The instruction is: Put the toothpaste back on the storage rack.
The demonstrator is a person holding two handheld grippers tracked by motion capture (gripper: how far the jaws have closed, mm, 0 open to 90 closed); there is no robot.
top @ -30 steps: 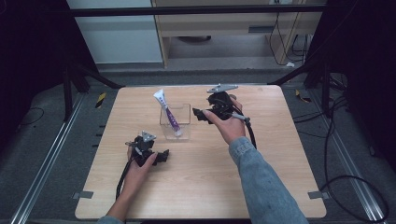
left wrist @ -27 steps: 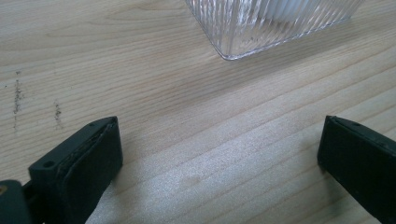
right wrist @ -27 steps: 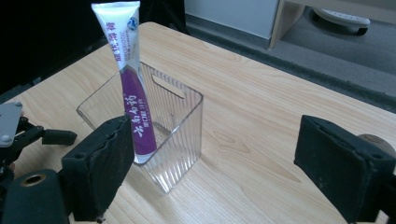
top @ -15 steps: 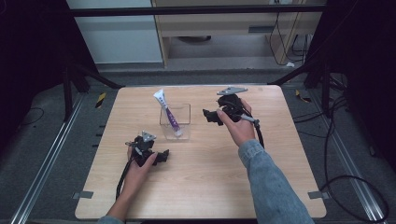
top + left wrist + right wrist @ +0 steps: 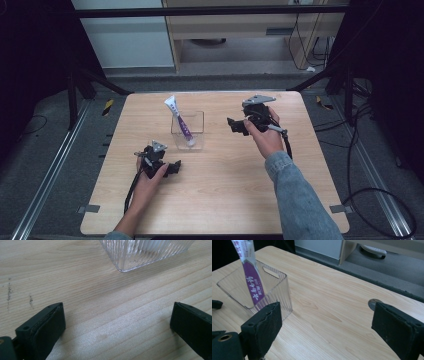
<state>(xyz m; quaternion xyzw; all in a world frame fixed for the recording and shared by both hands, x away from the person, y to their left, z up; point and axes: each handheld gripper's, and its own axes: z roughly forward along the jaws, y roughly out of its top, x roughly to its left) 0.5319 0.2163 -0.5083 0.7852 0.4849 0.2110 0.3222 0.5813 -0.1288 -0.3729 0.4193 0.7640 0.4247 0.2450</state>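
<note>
Retreat is the word for the right gripper [image 5: 235,125]: a second ago it hung just beside the clear ribbed plastic box [image 5: 188,131], and now the hand has carried it off toward the right half of the pale wooden table [image 5: 225,200], well apart from the box. Its jaws stand wide open with nothing between them; in the right gripper view [image 5: 324,327] bare wood lies between the two black pads.

The white and purple squeeze tube [image 5: 180,121] stands tilted inside the box, its wider white end sticking up and back over the rim and its narrow end down near the front wall. In the right gripper view the tube [image 5: 252,282] leans against the box's near wall [image 5: 279,290], free of either tool.

The left gripper [image 5: 172,167] has not moved over that second; it rests low on the table in front of the box and a little to its left. Its jaws are also spread wide and empty, with a corner of the ribbed box [image 5: 140,255] just ahead of them.

Judging from this, the placing of the tube looks done: it sits in the container, released, and the right hand is drawing clear, probably toward a rest position.
</note>
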